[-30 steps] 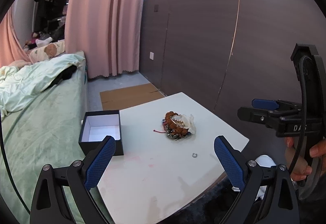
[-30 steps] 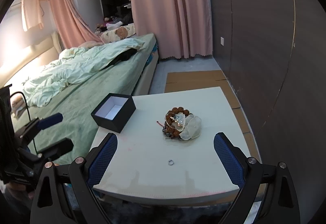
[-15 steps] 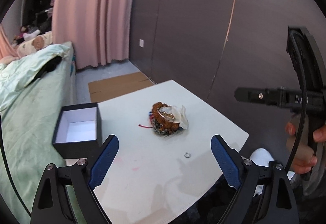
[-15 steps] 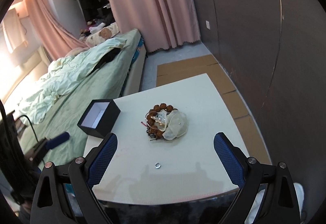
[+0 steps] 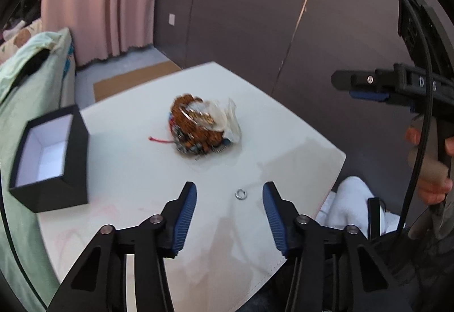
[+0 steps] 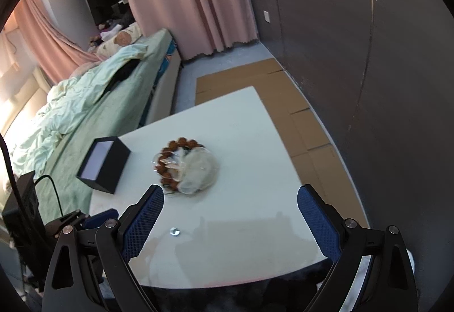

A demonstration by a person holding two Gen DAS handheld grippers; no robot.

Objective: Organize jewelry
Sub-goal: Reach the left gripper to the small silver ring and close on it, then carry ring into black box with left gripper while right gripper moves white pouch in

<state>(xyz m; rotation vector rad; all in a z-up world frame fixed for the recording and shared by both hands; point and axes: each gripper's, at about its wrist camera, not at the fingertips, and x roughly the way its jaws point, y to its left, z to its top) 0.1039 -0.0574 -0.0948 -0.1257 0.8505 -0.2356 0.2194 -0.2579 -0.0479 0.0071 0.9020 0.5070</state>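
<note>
So the little silver ring [image 5: 241, 193] sits on the white surface [image 5: 122, 141] near its front edge, and in the left wrist view it lies between the two tips of the left tongs [image 5: 229, 190], a bit closer to the right tip, not touching either. Those tongs are spread apart and grip nothing. The right tongs [image 6: 230, 195] are spread wide too, empty, hovering over the front of the surface; in that view the ring [image 6: 174, 231] lies low, just beside the left pad.

The jewelry pile [image 5: 203, 125], brown beads with a clear bag, sits mid-surface, well apart from the ring. The open black box [image 5: 51, 158] stands at the surface's left edge next to the bed [image 6: 85, 102].
</note>
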